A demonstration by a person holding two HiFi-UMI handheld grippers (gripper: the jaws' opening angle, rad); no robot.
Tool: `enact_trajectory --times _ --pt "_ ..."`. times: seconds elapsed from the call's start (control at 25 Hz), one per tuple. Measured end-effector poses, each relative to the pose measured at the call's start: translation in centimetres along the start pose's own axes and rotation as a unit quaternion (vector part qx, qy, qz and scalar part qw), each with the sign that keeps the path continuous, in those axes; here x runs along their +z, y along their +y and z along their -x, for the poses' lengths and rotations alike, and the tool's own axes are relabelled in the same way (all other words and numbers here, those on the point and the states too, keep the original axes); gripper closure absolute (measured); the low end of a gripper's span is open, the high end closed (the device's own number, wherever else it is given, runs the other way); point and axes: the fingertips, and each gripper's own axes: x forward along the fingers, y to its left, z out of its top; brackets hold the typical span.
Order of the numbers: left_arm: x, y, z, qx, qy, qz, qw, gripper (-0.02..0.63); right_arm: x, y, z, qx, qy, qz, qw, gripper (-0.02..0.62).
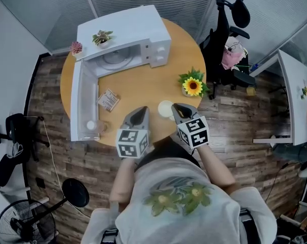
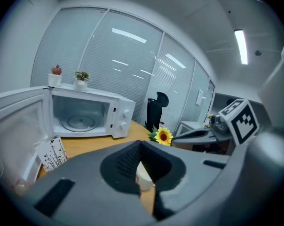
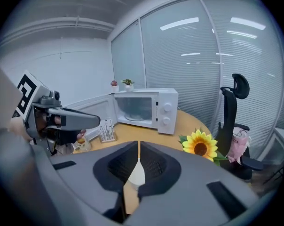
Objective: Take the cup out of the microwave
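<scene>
Seen from the head view only: a round wooden table (image 1: 143, 88) with the white cup (image 1: 165, 109) standing near its 6 o'clock edge, outside the microwave (image 1: 138, 32), just between the left gripper (image 1: 141, 109) and the right gripper (image 1: 176, 107). Microwave at 11 o'clock, door (image 1: 82, 103) swung wide toward 8 o'clock, two small potted plants (image 1: 102, 37) on top. Inside its cavity, a glass turntable (image 1: 115, 58). Sunflower (image 1: 193, 86) at 3 o'clock. Small clear jar (image 1: 92, 126) by the door's end, a trace of amber inside it visible in the right gripper view alone. Shown by the gripper views and not from above: both pairs of jaws drawn together at the tips, gripping nothing, a sliver of the cup visible beyond each pair. Cup's contents not discernible.
</scene>
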Motion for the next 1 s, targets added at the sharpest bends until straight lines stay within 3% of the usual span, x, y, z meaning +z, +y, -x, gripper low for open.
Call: enact_trajectory --times 0.2,0.48,1.0 --pt "1.2 -0.7 0.3 -0.004 -0.010 -0.012 0.9999 0.603 2.5 1.0 1.3 0.014 -0.038 -0.019 0.999 0.580" --pt "1.7 -1.0 0.4 -0.007 -0.014 -0.016 0.9998 0.603 4.6 1.9 2.2 0.012 -0.059 0.008 0.998 0.580" --pt "2.2 -0.6 -0.1 -0.007 -0.017 -0.015 0.9997 0.603 4.8 1.6 1.5 0.014 -0.053 0.018 0.998 0.580"
